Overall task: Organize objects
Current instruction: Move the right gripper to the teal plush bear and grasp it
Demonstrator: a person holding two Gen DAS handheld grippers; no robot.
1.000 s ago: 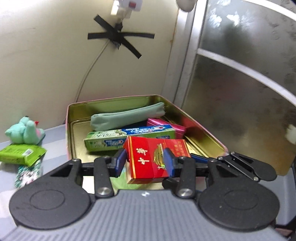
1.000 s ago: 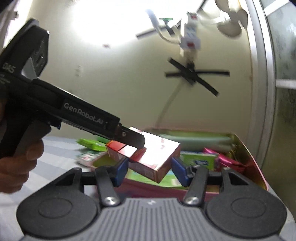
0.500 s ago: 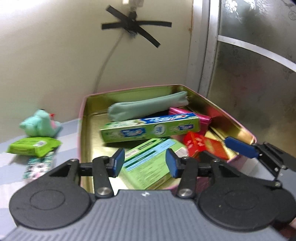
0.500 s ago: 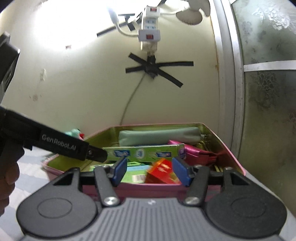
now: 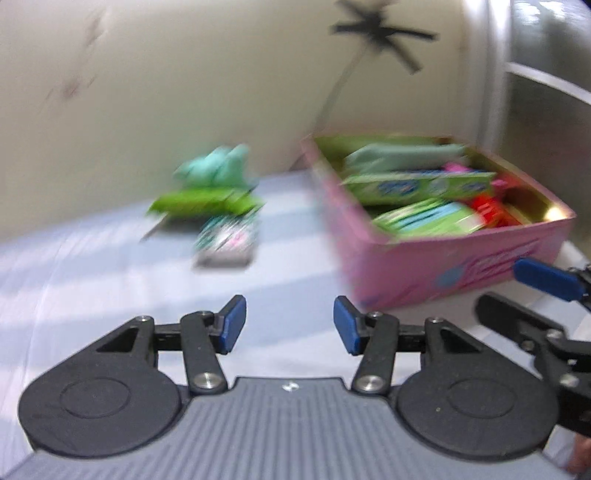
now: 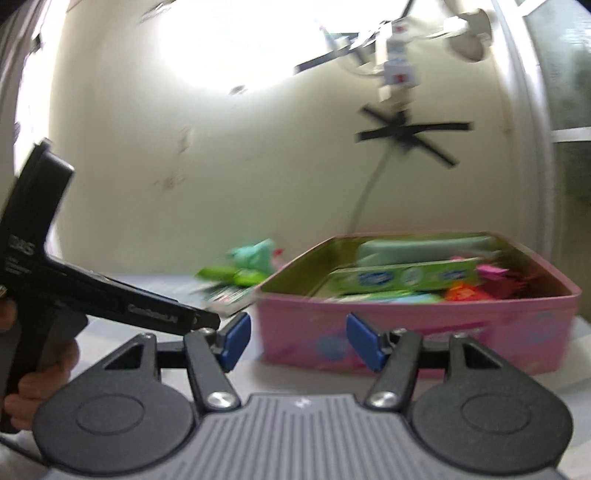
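A pink tin box (image 5: pixel 443 258) stands at the right on a pale cloth; it also shows in the right wrist view (image 6: pixel 406 332). Inside lie a green toothpaste box (image 5: pixel 417 186), a mint pouch (image 5: pixel 399 155), a green-blue box (image 5: pixel 424 218) and a red pack (image 5: pixel 487 210). Left of the tin lie a teal plush toy (image 5: pixel 218 166), a green wipes pack (image 5: pixel 203 203) and a patterned packet (image 5: pixel 229 240). My left gripper (image 5: pixel 288 326) is open and empty, in front of the tin. My right gripper (image 6: pixel 297 341) is open and empty, near the tin's front wall.
A cream wall with black tape (image 5: pixel 376 29) and a cable rises behind. A frosted glass door (image 5: pixel 546 92) stands at the right. The left gripper body and the hand holding it (image 6: pixel 44 332) cross the right wrist view's left side. The view is blurred.
The left gripper let the red pack go into the tin, then pulled back and swung left. The right gripper also drew back from over the tin to in front of it.
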